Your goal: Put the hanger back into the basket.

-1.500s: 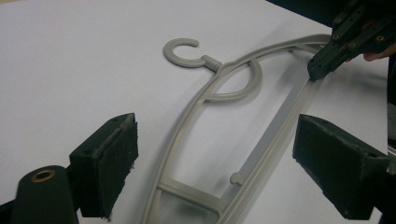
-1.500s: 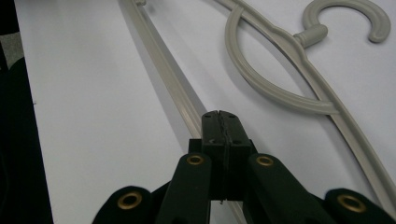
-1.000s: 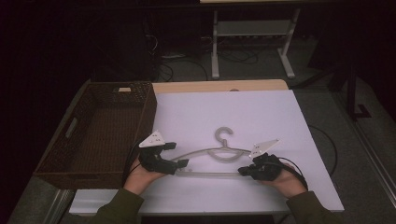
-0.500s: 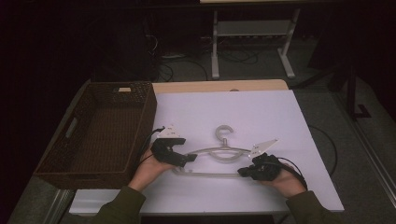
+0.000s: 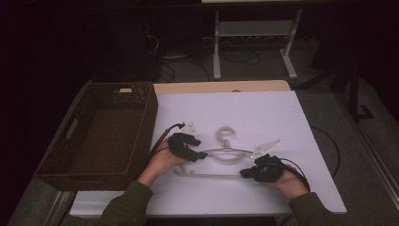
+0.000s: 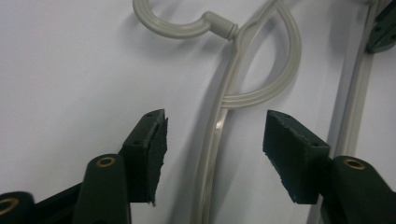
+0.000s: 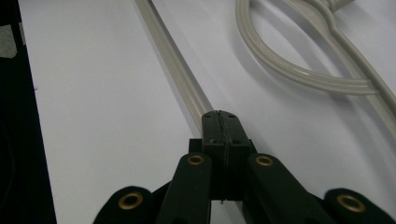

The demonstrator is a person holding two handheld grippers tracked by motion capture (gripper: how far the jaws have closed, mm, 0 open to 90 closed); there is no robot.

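At centre frame the hanger [image 5: 225, 151] lies flat on the table [image 5: 301, 122]; we see the right gripper [image 7: 222, 122] clamped on its bar, the left gripper [image 6: 215, 140] newly astride its arm, jaws half-closing, untouched, so a two-handed lift seems imminent.

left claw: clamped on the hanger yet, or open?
Open. In the left gripper view the left claw straddles the hanger arm with a gap on both sides; the jaws have just been closing, pads not yet touching.

A dim lab or recording workspace: a counter [image 5: 263, 113] under a plain white sheet, loose cables [image 5: 235, 56] on the grey carpet behind, and a metal-legged bench frame [image 5: 254, 33] against the dark back.
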